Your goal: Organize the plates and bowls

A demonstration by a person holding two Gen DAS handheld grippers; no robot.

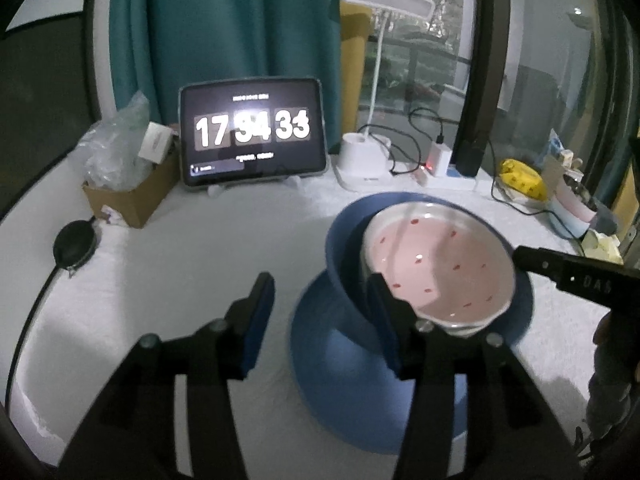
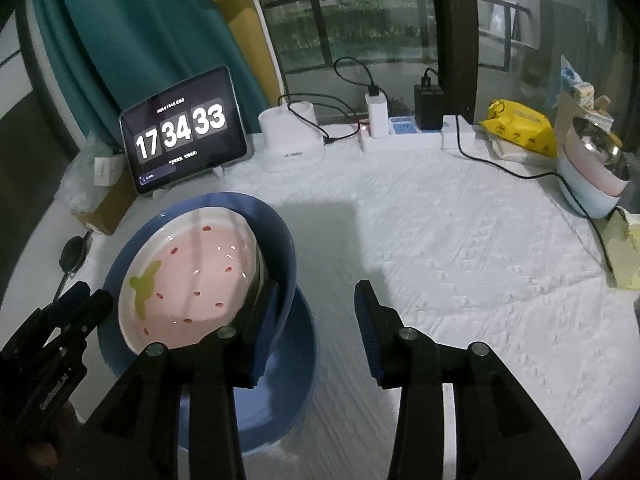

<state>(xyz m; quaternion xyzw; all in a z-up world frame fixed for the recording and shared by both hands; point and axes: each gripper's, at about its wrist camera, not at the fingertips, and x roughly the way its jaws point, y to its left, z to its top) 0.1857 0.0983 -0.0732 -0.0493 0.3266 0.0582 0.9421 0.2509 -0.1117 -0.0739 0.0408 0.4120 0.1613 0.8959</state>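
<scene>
White padded surface (image 2: 460, 240), pink bowl (image 1: 436, 264) nested in blue bowl (image 1: 340, 256) on blue plate (image 1: 340, 368), your left claw (image 1: 320, 312) and right claw (image 2: 316, 320) parted, empty, flanking the stack's rims.

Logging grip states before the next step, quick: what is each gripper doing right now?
Left gripper: open, holding nothing; one finger sits by the blue bowl.
Right gripper: open, holding nothing; one finger sits at the blue bowl's rim.
</scene>
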